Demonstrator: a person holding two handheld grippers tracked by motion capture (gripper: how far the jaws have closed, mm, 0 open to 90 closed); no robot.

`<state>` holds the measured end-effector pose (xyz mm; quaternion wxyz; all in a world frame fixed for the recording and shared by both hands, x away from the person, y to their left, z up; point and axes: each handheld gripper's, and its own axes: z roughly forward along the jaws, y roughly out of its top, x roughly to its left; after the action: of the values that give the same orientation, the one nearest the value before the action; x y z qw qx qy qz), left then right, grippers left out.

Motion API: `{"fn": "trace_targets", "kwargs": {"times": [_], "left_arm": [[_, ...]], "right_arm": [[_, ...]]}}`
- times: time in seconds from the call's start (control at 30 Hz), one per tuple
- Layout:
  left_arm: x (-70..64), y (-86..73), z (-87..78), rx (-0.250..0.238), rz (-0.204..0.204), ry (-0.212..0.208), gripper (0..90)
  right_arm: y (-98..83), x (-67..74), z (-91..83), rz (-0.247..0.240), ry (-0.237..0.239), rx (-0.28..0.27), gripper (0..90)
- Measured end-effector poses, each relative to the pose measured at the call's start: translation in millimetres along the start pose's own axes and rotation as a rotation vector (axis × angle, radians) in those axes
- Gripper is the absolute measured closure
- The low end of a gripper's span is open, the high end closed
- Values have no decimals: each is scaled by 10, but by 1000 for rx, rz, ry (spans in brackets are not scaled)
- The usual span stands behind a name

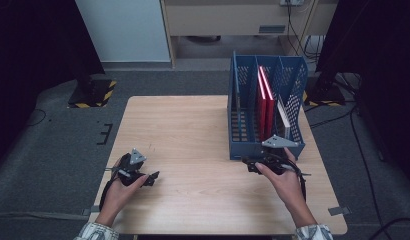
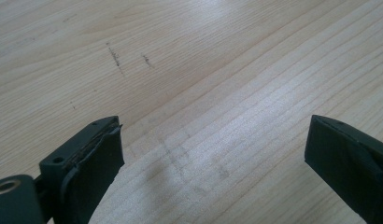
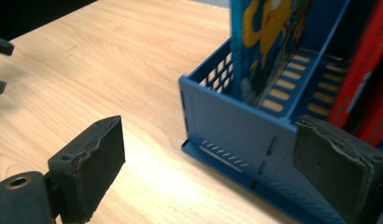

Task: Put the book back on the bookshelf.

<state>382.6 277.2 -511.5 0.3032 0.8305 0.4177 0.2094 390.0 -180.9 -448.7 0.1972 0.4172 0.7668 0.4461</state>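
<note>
A blue perforated file rack stands on the right side of the wooden table. It holds two red books, a white one and a blue book with a yellow picture cover. My right gripper sits just in front of the rack's near left corner. It is open, and the rack's front wall lies beyond its jaws. My left gripper rests low at the table's near left. It is open over bare wood with nothing between the jaws.
The table's front edge runs close behind both hands. Grey carpet surrounds the table. A yellow-and-black striped base stands on the floor at the back left, and cables trail at the right. Faint scuff marks show on the wood.
</note>
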Motion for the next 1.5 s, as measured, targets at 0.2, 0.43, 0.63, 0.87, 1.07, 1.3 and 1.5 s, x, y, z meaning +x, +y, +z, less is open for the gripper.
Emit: {"fn": "trace_targets", "kwargs": {"times": [0.2, 0.43, 0.63, 0.87, 1.07, 1.3, 1.5], "left_arm": [[0, -1, -1, 0, 0, 0, 36], [-5, 0, 4, -2, -2, -1, 36], [-4, -1, 4, -2, -3, -1, 36], [-6, -1, 4, -1, -2, -2, 36], [-12, -7, 17, 12, 5, -10, 35], [3, -20, 38, 21, 3, -6, 33], [44, -40, 64, 31, -8, -5, 32]], "right_arm": [[-72, 77, 29, -8, 18, 20, 97], [-187, 166, 72, -15, 39, 49, 97], [-283, 231, 122, -12, 50, 75, 98], [-393, 316, 212, -22, 67, 106, 98], [-445, 389, 291, -40, 81, 139, 98], [-489, 486, 433, -47, 95, 167, 97], [-535, 535, 560, -36, 83, 187, 98]]}}
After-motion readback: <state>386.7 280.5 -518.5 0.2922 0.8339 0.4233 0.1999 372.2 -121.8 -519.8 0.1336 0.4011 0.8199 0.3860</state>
